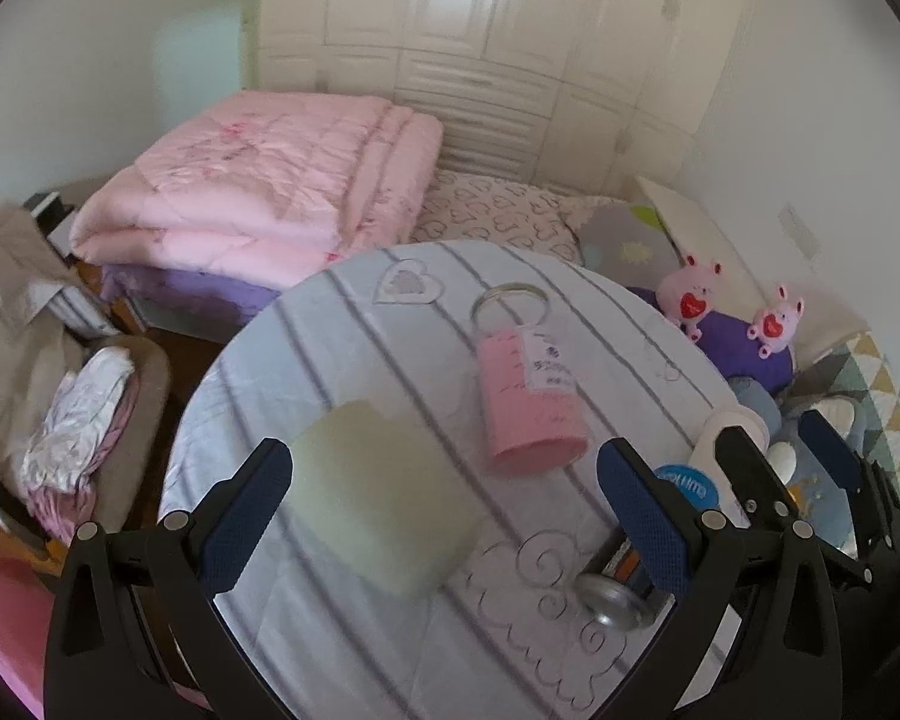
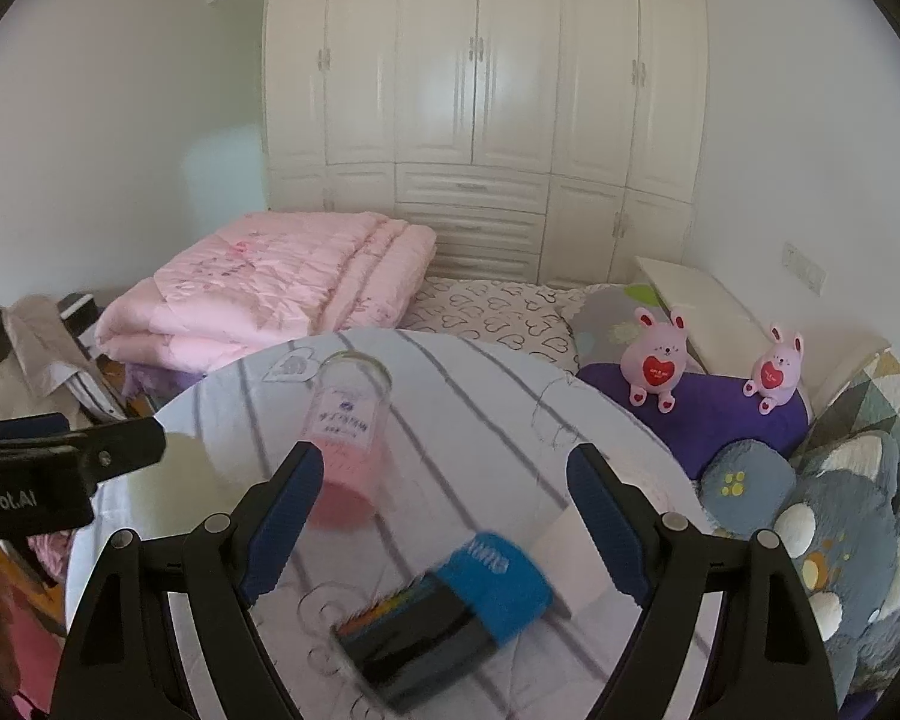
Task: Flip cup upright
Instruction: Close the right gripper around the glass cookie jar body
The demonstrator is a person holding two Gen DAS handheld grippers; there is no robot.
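A clear cup with a pink lower half and a white label (image 1: 528, 396) rests on the round striped table (image 1: 342, 324), its clear rim toward the far side; it looks tilted or lying. It also shows in the right wrist view (image 2: 345, 438). My left gripper (image 1: 444, 480) is open and empty, just short of the cup. My right gripper (image 2: 444, 480) is open and empty, with the cup by its left finger (image 2: 288, 516). The right gripper also shows at the right in the left wrist view (image 1: 786, 450).
A pale yellow sponge (image 1: 384, 498) lies between the left fingers. A black and blue box (image 2: 450, 612) and a metal-ended can (image 1: 612, 594) lie near the table's front. A pink quilt (image 1: 258, 186), plush toys (image 2: 657, 360) and a wardrobe (image 2: 480, 120) stand behind.
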